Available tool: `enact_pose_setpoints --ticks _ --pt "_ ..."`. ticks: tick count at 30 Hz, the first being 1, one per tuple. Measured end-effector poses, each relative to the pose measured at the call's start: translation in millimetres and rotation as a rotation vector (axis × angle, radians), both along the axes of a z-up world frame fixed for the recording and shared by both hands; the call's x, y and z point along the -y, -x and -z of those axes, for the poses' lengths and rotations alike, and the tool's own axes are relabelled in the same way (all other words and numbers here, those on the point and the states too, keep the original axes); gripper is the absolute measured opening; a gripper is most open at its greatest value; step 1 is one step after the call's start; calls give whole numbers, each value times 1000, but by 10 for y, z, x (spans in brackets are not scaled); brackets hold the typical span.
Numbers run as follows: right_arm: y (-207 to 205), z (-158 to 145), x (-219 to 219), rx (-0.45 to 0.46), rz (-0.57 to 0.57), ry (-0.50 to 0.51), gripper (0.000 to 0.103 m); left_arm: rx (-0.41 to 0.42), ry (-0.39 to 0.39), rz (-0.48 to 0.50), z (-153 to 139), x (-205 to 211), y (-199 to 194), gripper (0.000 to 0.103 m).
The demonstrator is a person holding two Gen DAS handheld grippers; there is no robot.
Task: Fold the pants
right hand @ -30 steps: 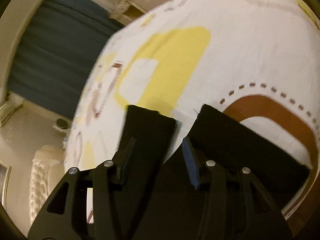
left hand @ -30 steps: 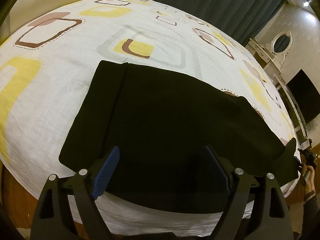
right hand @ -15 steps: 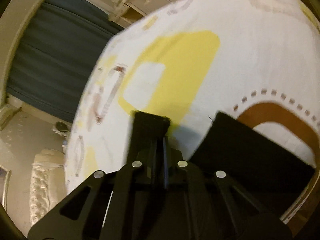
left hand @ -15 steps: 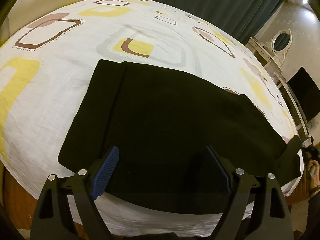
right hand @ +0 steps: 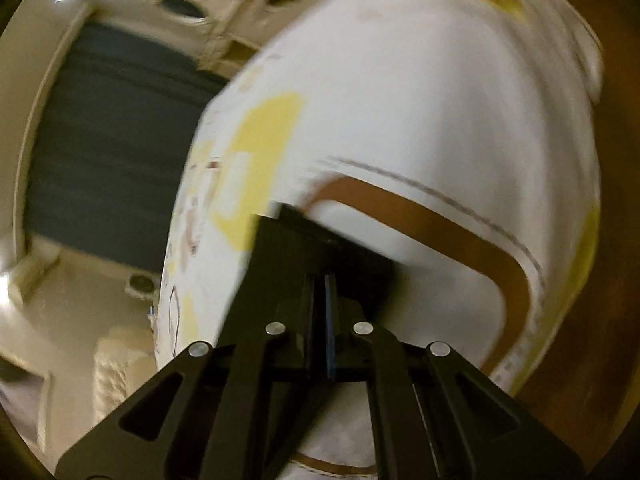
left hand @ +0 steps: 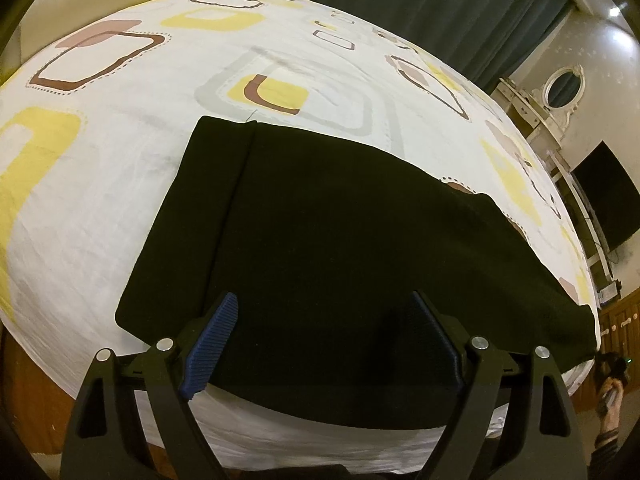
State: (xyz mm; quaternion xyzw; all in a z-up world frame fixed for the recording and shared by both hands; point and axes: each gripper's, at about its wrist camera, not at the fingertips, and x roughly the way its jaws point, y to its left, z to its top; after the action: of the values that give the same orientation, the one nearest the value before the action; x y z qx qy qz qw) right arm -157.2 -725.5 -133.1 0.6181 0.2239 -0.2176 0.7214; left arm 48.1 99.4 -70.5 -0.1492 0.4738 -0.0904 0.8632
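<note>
Black pants (left hand: 340, 220) lie spread flat on the patterned bed sheet (left hand: 120, 160), waist end at the left, legs running off to the right. My left gripper (left hand: 323, 300) hovers open just above their near edge, blue pads wide apart and holding nothing. At the bed's right edge the leg end (left hand: 586, 318) is drawn taut toward my right gripper (left hand: 610, 362), held by a hand. The right wrist view is blurred; there the right gripper (right hand: 320, 280) is shut on a strip of the black fabric (right hand: 280, 248) that sticks out past its fingertips.
The sheet covers a bed with a wooden frame (left hand: 24, 400) showing below its edge. Dark curtains (left hand: 440, 4) hang behind. A white dresser with an oval mirror (left hand: 564, 88) and a dark screen (left hand: 608, 192) stand at the right.
The right gripper's jaws closed on the pants' leg end and swung sideways with it, blurring its view. The raised leg flap now lies lower at the bed's edge. The left gripper stayed still.
</note>
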Motion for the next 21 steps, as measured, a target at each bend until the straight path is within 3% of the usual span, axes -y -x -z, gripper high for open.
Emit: enact_pose_setpoints --ticks 3,10,15,19,21 --pt "33 17 -37 6 11 20 3 1 -9 7 2 5 3 86" --pt "49 -369 -101 -28 9 153 3 2 -25 16 6 22 6 86" --pt "111 -130 -68 -97 -43 106 3 5 -30 20 7 29 9 86" --pt "154 -335 -39 -172 -30 195 10 9 -46 28 10 51 17 86" --pt "85 -543 -7 -192 -33 280 20 9 -50 26 14 58 19 86"
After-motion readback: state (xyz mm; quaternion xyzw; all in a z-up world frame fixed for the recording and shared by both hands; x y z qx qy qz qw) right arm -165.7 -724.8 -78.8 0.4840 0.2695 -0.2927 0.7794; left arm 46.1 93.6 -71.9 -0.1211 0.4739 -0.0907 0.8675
